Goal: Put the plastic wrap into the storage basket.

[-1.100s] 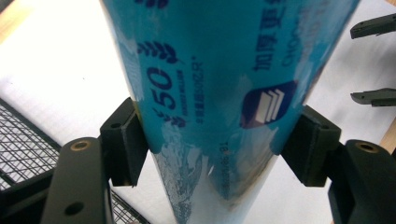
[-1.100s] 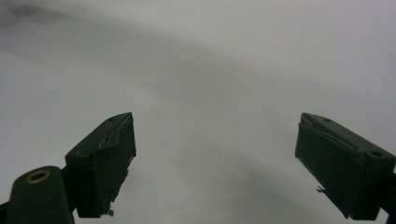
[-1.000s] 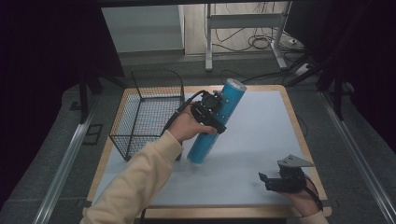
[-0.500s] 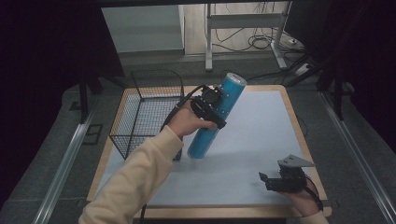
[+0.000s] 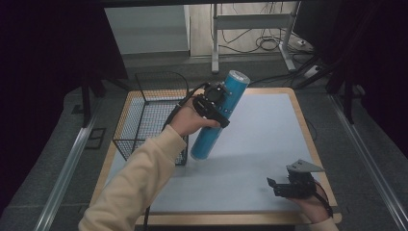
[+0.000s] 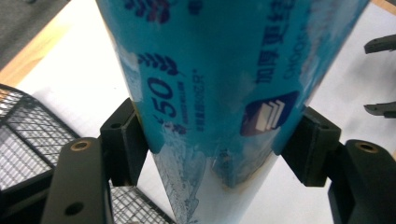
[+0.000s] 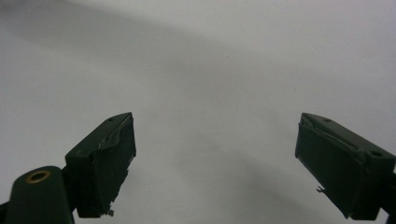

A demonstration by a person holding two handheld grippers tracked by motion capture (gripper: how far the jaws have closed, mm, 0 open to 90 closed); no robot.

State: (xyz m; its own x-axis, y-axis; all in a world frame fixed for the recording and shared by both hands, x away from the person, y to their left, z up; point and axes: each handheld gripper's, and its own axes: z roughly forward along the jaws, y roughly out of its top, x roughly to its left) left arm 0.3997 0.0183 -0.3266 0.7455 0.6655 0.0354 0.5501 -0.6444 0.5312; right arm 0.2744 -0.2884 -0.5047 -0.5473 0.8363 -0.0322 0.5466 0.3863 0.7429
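Observation:
A tall blue cylinder (image 5: 210,134) with printed labels hangs tilted over the table, top end leaning away to the right. My left gripper (image 5: 219,103) is shut on its middle. In the left gripper view both pads press the cylinder (image 6: 210,84) from either side, and my left gripper (image 6: 212,140) sits beside the basket's corner. My right gripper (image 5: 275,186) rests low near the table's front right corner, open with nothing between its fingers. Its own view looks along the open right gripper (image 7: 215,154) at bare mat.
A black wire basket (image 5: 144,120) stands at the table's left edge, just left of the cylinder's lower end, its mesh (image 6: 28,135) close by. A pale blue mat (image 5: 269,125) covers the wooden table. A metal stand and cables lie on the floor beyond.
The left gripper has lifted the cylinder slightly and carried it a little left, toward the basket. The right gripper has stayed put.

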